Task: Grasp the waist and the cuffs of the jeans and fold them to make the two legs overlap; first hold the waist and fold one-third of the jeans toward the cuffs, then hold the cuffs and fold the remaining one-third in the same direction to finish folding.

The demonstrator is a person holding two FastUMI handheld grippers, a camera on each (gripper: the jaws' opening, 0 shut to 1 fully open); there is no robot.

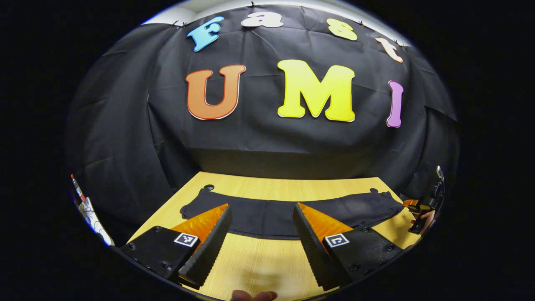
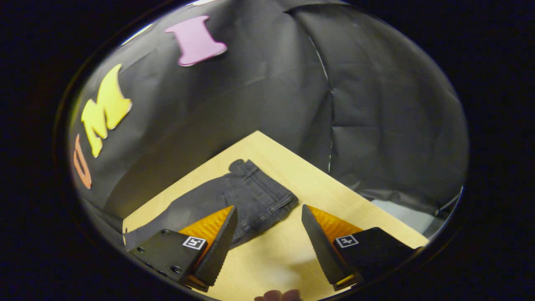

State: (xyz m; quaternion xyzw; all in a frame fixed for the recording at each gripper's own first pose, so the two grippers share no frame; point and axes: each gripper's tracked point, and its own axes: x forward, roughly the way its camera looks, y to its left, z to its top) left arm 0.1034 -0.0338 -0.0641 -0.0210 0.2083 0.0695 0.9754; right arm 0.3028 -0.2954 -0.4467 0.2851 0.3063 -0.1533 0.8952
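Note:
Dark jeans (image 1: 276, 211) lie flat and stretched sideways across the far part of the wooden table (image 1: 259, 259). Their cuffs are at the left in the left gripper view and their waist at the right. My left gripper (image 1: 261, 238) hangs open above the bare wood in front of the jeans, holding nothing. In the right gripper view the waist end of the jeans (image 2: 255, 194) lies just ahead, legs running away to the left. My right gripper (image 2: 267, 242) is open above the table beside the waistband, touching nothing. The right gripper (image 1: 420, 209) also shows far right in the left gripper view.
A small dark hole (image 1: 208, 187) sits in the table top near the cuffs. The table's right edge (image 2: 368, 196) runs close past the waist, with floor beyond it. Fingertips of the holding hand (image 1: 253, 296) show at the bottom.

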